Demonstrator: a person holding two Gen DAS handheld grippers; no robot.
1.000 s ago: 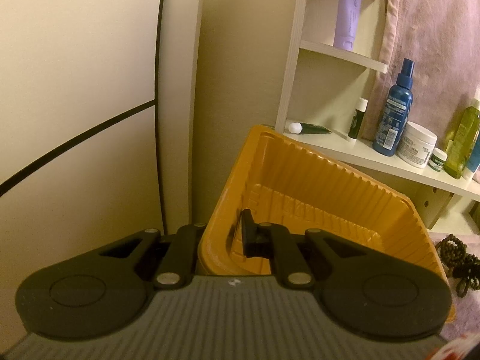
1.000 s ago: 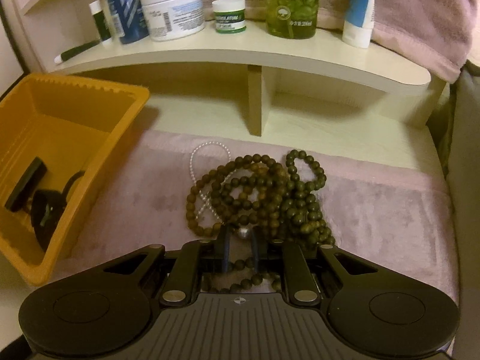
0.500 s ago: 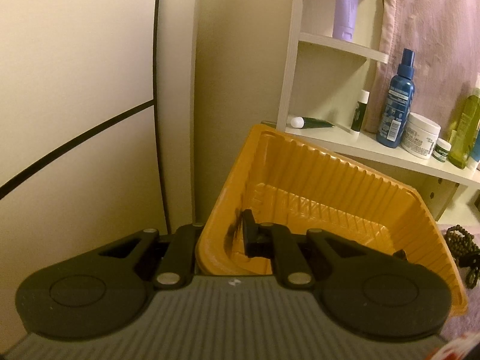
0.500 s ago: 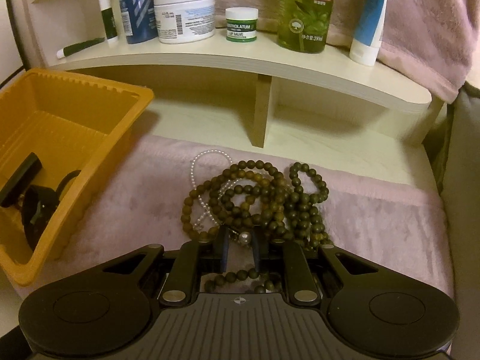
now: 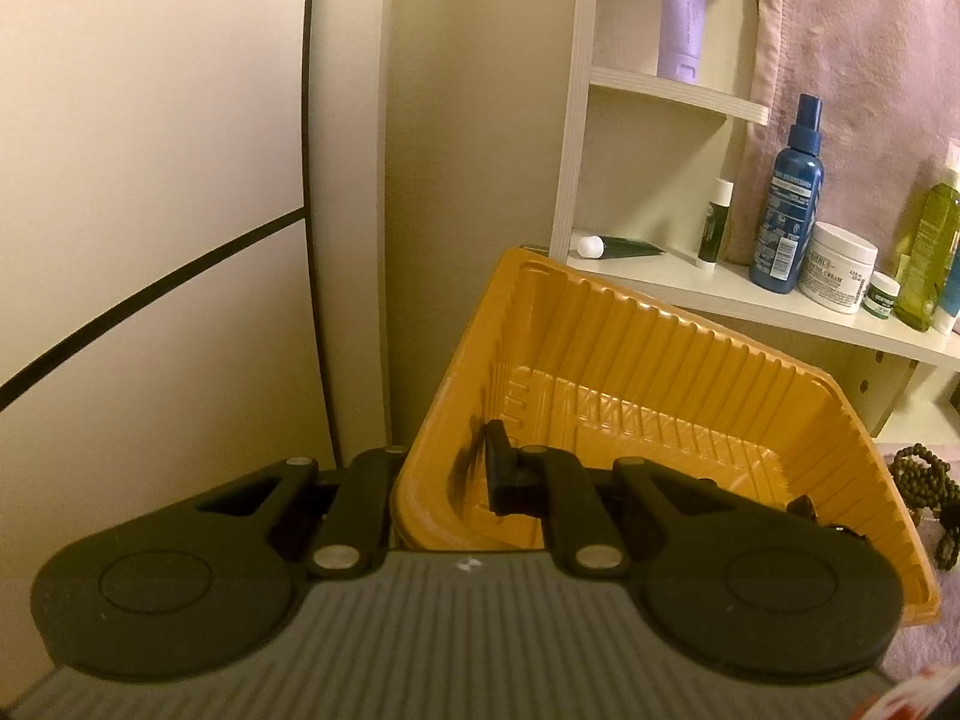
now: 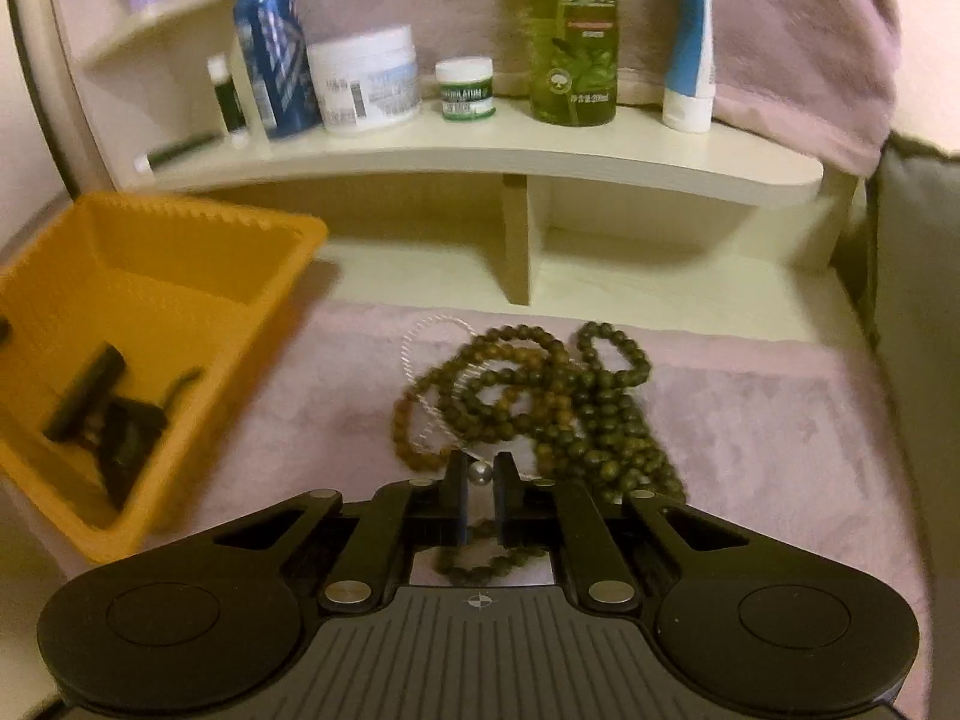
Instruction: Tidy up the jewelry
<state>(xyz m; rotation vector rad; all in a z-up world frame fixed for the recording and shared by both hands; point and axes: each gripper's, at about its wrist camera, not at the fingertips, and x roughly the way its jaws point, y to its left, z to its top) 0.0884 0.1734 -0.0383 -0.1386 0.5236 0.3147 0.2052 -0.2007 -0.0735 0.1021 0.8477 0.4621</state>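
A pink fleecy cloth (image 6: 750, 420) covers the table in front of me, with a pale curved shelf (image 6: 480, 162) of toiletries behind it and a pink towel (image 6: 810, 30) hanging over the back.

My right tool (image 6: 480, 474) points down at the cloth, and its jaws have just been closing. Between them sits a small silvery bead (image 6: 480, 473) (it seems to belong to the thin pale pearl strand (image 6: 414, 348), though I can't trace the link through the blur), and the two pads stand close on either side of it, pinching it. Just beyond the tips lies the tangle of dark green bead strands (image 6: 540, 402), heaped on the cloth, one loop trailing back under the tool. The pearl strand curls out from the heap's left edge.

My left tool (image 5: 444, 468) is pressed together on the near wall of the orange plastic tray (image 5: 660, 372), one finger inside and the other outside, and the tray sits tilted. The tray is off to the left of the beads, apart from them, and nothing lies in it but that tool's finger.

On the shelf stand a blue spray bottle (image 6: 270, 42), a white jar (image 6: 366, 81), a little green-labelled pot (image 6: 465, 90), an olive-green bottle (image 6: 576, 42) and a blue-and-white tube (image 6: 690, 42).
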